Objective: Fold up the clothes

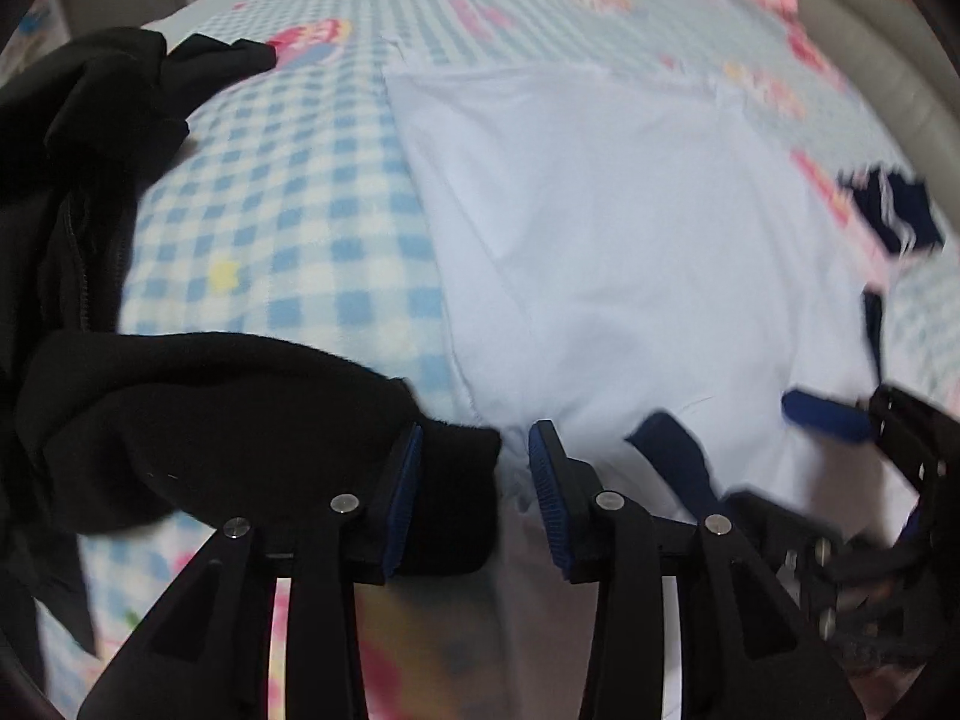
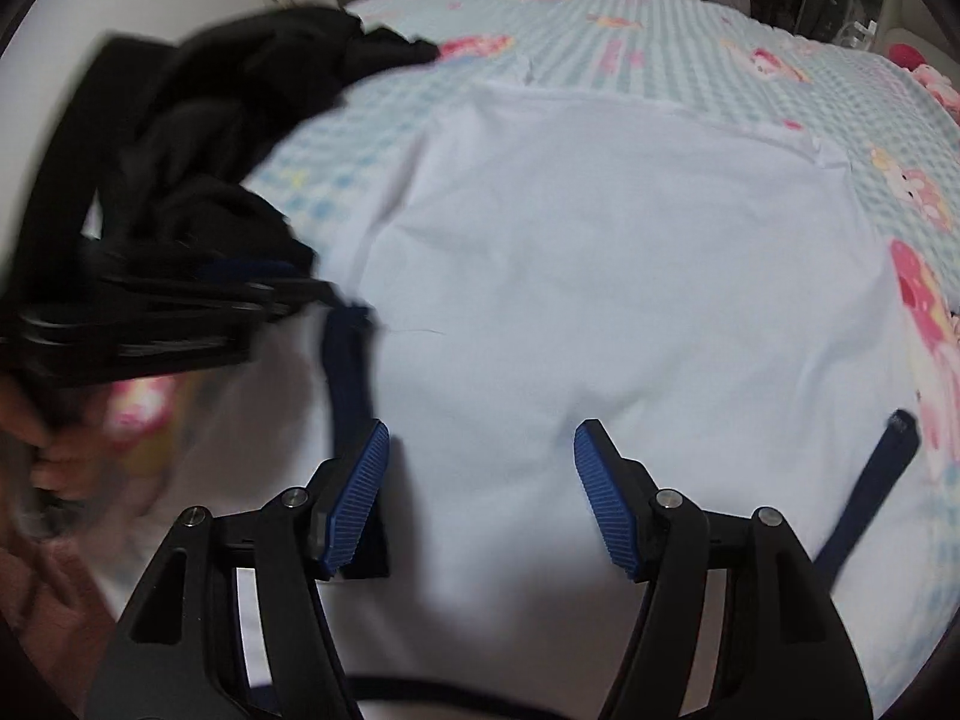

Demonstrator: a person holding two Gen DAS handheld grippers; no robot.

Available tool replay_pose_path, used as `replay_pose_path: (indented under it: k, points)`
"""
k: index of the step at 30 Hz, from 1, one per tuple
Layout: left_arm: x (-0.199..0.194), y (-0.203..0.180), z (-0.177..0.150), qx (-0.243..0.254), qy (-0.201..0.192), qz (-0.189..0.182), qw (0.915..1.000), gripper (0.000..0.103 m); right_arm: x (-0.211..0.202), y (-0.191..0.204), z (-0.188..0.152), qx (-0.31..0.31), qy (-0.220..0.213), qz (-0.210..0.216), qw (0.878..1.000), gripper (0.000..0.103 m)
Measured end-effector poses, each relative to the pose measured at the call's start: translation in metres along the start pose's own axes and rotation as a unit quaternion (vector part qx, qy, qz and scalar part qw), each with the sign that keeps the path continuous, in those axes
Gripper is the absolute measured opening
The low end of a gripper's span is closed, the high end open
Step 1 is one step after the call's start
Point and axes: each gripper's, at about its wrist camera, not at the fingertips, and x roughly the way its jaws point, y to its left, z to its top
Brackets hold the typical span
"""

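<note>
A white shirt point(image 1: 630, 252) point(image 2: 600, 276) with navy trim point(image 2: 348, 372) lies spread flat on the blue checked blanket point(image 1: 288, 228). My left gripper point(image 1: 477, 489) hangs over the shirt's near left edge. Its jaws stand a little apart, and the end of a black sleeve point(image 1: 240, 420) lies under its left finger; both pads are not pressing on it. My right gripper point(image 2: 480, 498) stands open over the shirt's near middle with nothing between its fingers. One of its blue pads point(image 1: 828, 414) shows at the right of the left wrist view. The left gripper point(image 2: 300, 291) appears blurred in the right wrist view.
A heap of black clothes point(image 1: 90, 138) point(image 2: 240, 90) lies on the blanket left of the shirt. A second navy strip point(image 2: 870, 492) lies at the shirt's right edge, and a dark navy piece point(image 1: 894, 210) sits further right. A hand point(image 2: 54, 450) holds the left tool.
</note>
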Motion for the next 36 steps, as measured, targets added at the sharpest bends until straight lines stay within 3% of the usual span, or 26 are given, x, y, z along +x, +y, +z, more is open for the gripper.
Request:
replay_pose_path:
  k: [4,8,10,14,17,22,27,32,36]
  points:
    - [-0.011,0.007,0.002,0.006,0.002,0.021,0.9998,0.030,0.004,-0.004,-0.007,0.011,0.003,0.000,1.000,0.066]
    - [-0.033,-0.002,0.006,0.008,-0.059,-0.040,0.9974,0.038,-0.004,-0.012,-0.007,0.027,-0.006,0.014,1.000,0.066]
    - [-0.022,-0.010,0.008,0.023,-0.046,-0.036,0.9980,0.041,-0.010,-0.017,-0.006,0.040,-0.017,0.022,0.999,0.066]
    - [0.015,-0.008,0.001,0.053,0.020,0.037,0.9977,0.041,-0.023,-0.031,-0.007,0.057,-0.017,0.018,0.998,0.066]
    - [0.004,0.004,-0.002,0.038,0.016,0.012,0.9991,0.041,-0.048,-0.058,-0.010,0.065,-0.024,0.013,0.998,0.066]
    - [-0.032,0.030,0.010,-0.009,-0.042,-0.036,0.9984,0.041,-0.085,-0.128,0.005,0.087,-0.037,-0.026,0.995,0.066]
    - [-0.025,0.047,0.044,-0.050,-0.061,-0.062,0.9950,0.041,-0.073,-0.208,0.037,0.098,-0.026,-0.133,0.986,0.067]
    - [0.011,0.041,0.074,-0.052,-0.049,-0.104,0.9921,0.041,-0.053,-0.269,0.028,0.162,0.007,-0.070,0.984,0.066]
    - [0.037,0.042,0.115,-0.062,-0.045,-0.071,0.9945,0.042,-0.045,-0.293,0.032,0.192,-0.001,-0.044,0.980,0.066]
